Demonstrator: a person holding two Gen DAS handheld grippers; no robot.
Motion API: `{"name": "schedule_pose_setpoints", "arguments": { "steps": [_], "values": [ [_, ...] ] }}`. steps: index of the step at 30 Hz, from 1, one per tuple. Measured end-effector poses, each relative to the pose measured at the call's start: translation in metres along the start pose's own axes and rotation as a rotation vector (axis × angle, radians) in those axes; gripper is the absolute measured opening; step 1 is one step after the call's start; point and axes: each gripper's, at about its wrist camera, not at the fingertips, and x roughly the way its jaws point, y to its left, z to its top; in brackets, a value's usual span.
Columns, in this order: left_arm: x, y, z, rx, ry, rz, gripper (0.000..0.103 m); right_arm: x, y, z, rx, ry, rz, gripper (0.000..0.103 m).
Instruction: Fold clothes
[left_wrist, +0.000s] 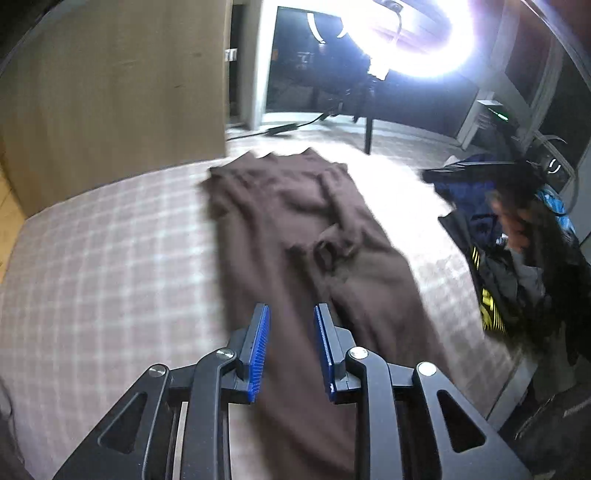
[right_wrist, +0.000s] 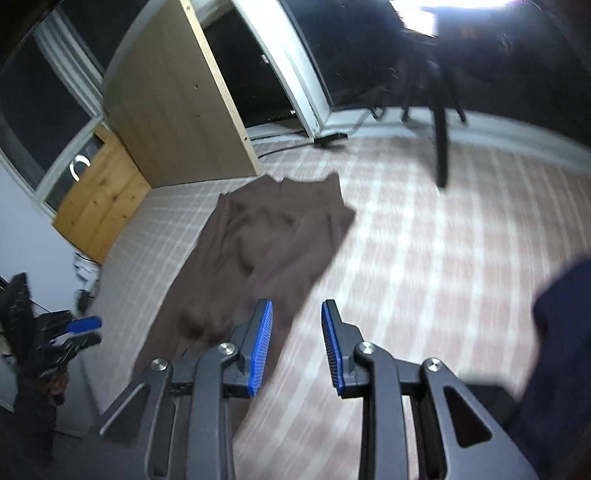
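Observation:
A brown garment (left_wrist: 295, 236) lies flat and lengthwise on the checked bed cover (left_wrist: 110, 251), partly folded with a sleeve laid on top. My left gripper (left_wrist: 291, 314) is open and empty, hovering above the garment's near end. In the right wrist view the same brown garment (right_wrist: 258, 243) lies left of centre on the bed cover (right_wrist: 424, 240). My right gripper (right_wrist: 296, 308) is open and empty, above the garment's near right edge. The left gripper also shows in the right wrist view (right_wrist: 81, 330) at the far left.
A pile of dark clothes (left_wrist: 517, 251) lies at the bed's right side. A wooden cabinet (left_wrist: 110, 81) stands behind the bed. A bright ring lamp (left_wrist: 413, 40) on a stand is at the back. A dark cloth (right_wrist: 561, 350) is at the right edge.

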Motion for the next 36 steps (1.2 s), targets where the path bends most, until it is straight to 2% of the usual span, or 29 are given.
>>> {"name": "schedule_pose_setpoints", "arguments": {
  "steps": [6, 10, 12, 14, 17, 20, 24, 27, 31, 33, 35, 36],
  "values": [
    [-0.023, 0.013, -0.064, -0.021, 0.088, -0.059, 0.024, -0.05, 0.022, -0.082, 0.067, 0.008, -0.039, 0.028],
    [-0.038, 0.012, -0.114, -0.012, 0.152, -0.137, 0.026, -0.072, 0.059, -0.167, 0.144, 0.011, -0.084, 0.028],
    [-0.043, 0.009, -0.141, 0.002, 0.187, -0.172, 0.027, -0.072, 0.079, -0.211, 0.201, 0.02, -0.078, 0.028],
    [-0.046, 0.005, -0.166, 0.021, 0.211, -0.203, 0.032, -0.068, 0.102, -0.256, 0.247, 0.034, -0.084, 0.028],
    [-0.04, -0.001, -0.193, 0.039, 0.254, -0.227, 0.032, -0.049, 0.133, -0.307, 0.294, 0.066, -0.092, 0.028],
    [-0.034, -0.004, -0.202, 0.043, 0.255, -0.231, 0.032, -0.037, 0.15, -0.326, 0.29, 0.066, -0.127, 0.028],
    [-0.026, -0.005, -0.206, 0.032, 0.239, -0.236, 0.032, -0.042, 0.172, -0.325, 0.24, 0.003, -0.247, 0.028],
    [-0.019, -0.008, -0.209, 0.034, 0.239, -0.258, 0.031, -0.05, 0.196, -0.317, 0.163, -0.05, -0.182, 0.028],
    [-0.015, -0.008, -0.209, 0.03, 0.23, -0.28, 0.03, -0.026, 0.221, -0.308, 0.064, 0.004, -0.204, 0.028],
    [-0.015, -0.008, -0.209, 0.033, 0.219, -0.289, 0.024, -0.008, 0.229, -0.305, 0.039, 0.035, -0.205, 0.028],
    [-0.015, -0.008, -0.209, 0.035, 0.208, -0.298, 0.01, 0.011, 0.235, -0.304, 0.01, 0.075, -0.229, 0.028],
    [-0.015, -0.008, -0.209, 0.036, 0.202, -0.303, 0.007, 0.021, 0.237, -0.304, -0.006, 0.098, -0.253, 0.029]
  ]
}}
